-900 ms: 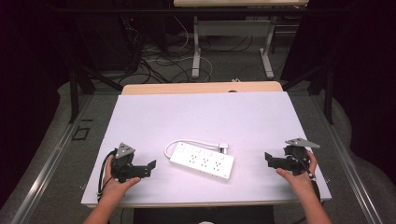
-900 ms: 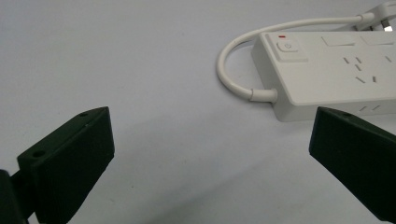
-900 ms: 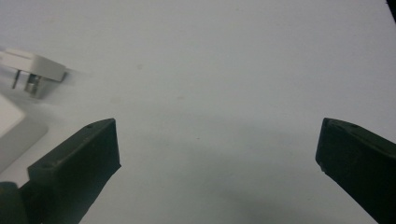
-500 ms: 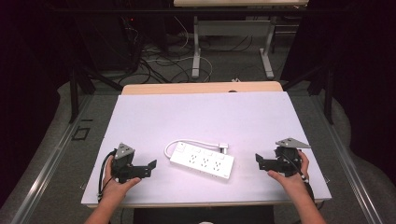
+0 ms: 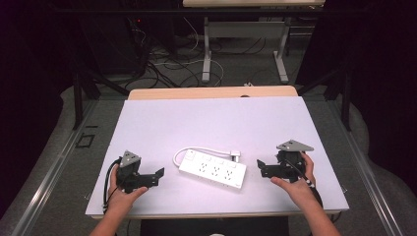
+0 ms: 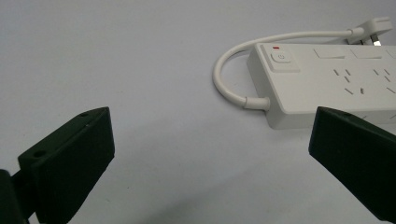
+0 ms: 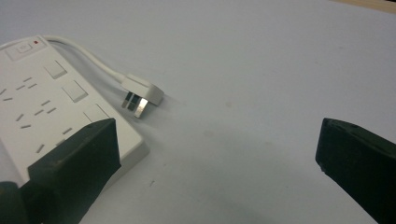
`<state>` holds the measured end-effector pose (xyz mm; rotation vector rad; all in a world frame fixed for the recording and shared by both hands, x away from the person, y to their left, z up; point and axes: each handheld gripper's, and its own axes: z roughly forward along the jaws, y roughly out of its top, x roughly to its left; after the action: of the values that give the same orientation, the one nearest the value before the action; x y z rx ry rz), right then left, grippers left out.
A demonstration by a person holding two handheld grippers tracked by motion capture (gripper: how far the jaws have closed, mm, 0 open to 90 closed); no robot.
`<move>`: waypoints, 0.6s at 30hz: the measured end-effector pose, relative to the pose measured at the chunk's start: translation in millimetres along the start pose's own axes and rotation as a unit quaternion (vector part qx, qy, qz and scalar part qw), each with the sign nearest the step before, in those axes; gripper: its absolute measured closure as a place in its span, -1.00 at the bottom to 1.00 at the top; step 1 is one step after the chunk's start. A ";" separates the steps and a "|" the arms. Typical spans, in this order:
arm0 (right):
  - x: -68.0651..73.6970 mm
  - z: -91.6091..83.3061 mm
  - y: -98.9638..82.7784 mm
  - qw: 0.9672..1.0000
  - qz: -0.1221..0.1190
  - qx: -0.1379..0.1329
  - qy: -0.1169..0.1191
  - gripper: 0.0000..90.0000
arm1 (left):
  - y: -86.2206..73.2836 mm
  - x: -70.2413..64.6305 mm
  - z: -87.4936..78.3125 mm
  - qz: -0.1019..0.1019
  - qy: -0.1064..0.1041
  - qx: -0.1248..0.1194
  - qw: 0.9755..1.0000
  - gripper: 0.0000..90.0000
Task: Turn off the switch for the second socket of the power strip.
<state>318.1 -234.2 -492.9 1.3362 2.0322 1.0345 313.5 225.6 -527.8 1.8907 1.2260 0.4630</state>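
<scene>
A white power strip (image 5: 212,170) lies flat near the front middle of the white table (image 5: 216,118). Its short cable (image 5: 180,153) loops off its left end, and its plug (image 5: 237,157) rests behind it. My left gripper (image 5: 158,174) is open, left of the strip and pointing at it. In the left gripper view the strip's switch end (image 6: 327,84) and cable (image 6: 224,79) lie ahead, beyond the open left gripper (image 6: 210,140). My right gripper (image 5: 260,168) is open just right of the strip. The right gripper view has the strip's end (image 7: 42,107) by one jaw of the open right gripper (image 7: 215,144), with the plug (image 7: 140,95) ahead.
A wooden strip (image 5: 211,92) borders the table's far edge. Behind it, cables (image 5: 167,64) lie on the floor around the legs of another desk (image 5: 246,49). A grey floor runs along both sides.
My right gripper has moved left, closer to the right end of the power strip. The left gripper and the strip have stayed put.
</scene>
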 end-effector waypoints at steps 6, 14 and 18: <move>11.2 2.7 8.4 1.000 -0.018 -0.001 0.014 -1.00 | -0.1 0.7 0.5 -0.002 0.001 0.002 1.000 -1.00; 23.4 7.4 17.2 0.999 -0.029 -0.002 0.030 -0.97 | -0.2 0.7 1.0 -0.003 0.004 0.002 1.000 -1.00; 29.5 8.9 20.6 0.999 -0.034 -0.009 0.030 -0.85 | -0.3 1.2 1.0 -0.004 0.004 0.001 1.000 -0.99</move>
<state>324.2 -199.5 -481.5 1.2324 2.0918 1.0709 314.6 226.3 -528.7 1.8863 1.2397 0.4651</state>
